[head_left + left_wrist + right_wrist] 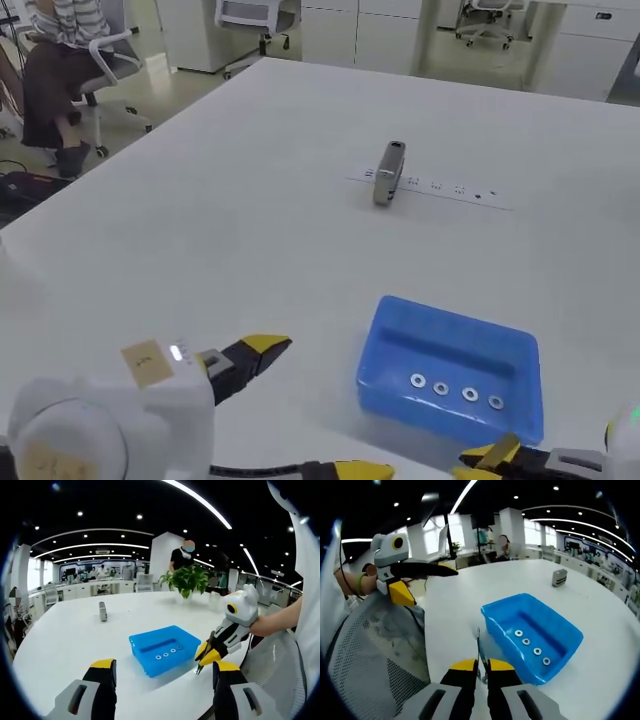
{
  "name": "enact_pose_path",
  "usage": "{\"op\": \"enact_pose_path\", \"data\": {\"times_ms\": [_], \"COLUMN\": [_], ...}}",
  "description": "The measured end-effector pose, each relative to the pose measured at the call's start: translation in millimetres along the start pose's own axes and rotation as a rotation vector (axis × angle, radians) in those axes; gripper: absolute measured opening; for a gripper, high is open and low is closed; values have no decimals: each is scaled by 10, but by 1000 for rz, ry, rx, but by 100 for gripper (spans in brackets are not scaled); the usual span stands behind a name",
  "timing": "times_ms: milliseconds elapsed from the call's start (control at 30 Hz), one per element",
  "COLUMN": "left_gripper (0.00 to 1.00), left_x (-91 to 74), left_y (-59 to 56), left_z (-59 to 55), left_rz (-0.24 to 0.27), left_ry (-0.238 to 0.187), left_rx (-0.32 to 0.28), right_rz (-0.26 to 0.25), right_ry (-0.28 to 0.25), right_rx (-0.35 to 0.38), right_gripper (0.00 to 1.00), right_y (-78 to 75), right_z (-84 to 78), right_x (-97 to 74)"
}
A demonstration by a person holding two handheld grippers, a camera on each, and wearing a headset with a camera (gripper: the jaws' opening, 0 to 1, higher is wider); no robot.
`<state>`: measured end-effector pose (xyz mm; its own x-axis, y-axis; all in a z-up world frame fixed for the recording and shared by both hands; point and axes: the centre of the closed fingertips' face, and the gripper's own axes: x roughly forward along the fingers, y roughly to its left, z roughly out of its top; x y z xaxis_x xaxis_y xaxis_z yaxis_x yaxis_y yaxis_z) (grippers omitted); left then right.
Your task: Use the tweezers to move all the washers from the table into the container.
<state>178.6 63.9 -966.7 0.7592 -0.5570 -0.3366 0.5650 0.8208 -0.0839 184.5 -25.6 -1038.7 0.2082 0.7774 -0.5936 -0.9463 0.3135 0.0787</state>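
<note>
A matte white tabletop (250, 220) in an open-plan office. There is no readable brand or text. A tan paper sticker (146, 362) on the left gripper's white plastic body bears marks too small to read. The markings on the flush white socket strip (440, 187) set into the table are also illegible. A small grey metal block (389, 172) stands on edge on that strip, well apart from the work.

Near the table's front edge sits a shallow rectangular blue plastic tray (395, 330) w/ rounded corners and smooth, slightly glossy walls. Four small silver ring-shaped washers (455, 388) lie flat in a row on its floor, each apart from the next, toward the near wall.

The left gripper (165, 664) has black jaws w/ yellow tips, spread wide w/ nothing btw them. It hovers to the left of the tray.

The right gripper (481, 664) has the same black-and-yellow jaws, clenched together on thin metal tweezers (478, 642), which stick forward from the jaw tips. In the left gripper view the tweezers' points aim down at the tabletop just beside a near corner of the tray. Whether they touch the table can't be told, and nothing can be made out btw the points.

A leafy green potted plant (187, 580) stands at the table's far end, w/ a person in a dark top (181, 557) behind it. A white mesh chair back (375, 645) is beside the right gripper.
</note>
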Motion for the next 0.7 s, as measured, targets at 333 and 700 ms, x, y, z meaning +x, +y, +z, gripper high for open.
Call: {"op": "enact_pose_path", "data": {"times_ms": [333, 700], "left_gripper": [79, 79], "left_x": [-4, -3], "left_y": [0, -14], "left_z": [-5, -13], "left_rz": [1, -4], "left_ry": [3, 9], "left_rx": [2, 9], "right_rz": [-19, -41], "right_ry": [11, 38], "right_rx": [-104, -231], "right_gripper": [3, 3], "right_y": [47, 112], "right_z": [-8, 6], "right_x": [-2, 36]}}
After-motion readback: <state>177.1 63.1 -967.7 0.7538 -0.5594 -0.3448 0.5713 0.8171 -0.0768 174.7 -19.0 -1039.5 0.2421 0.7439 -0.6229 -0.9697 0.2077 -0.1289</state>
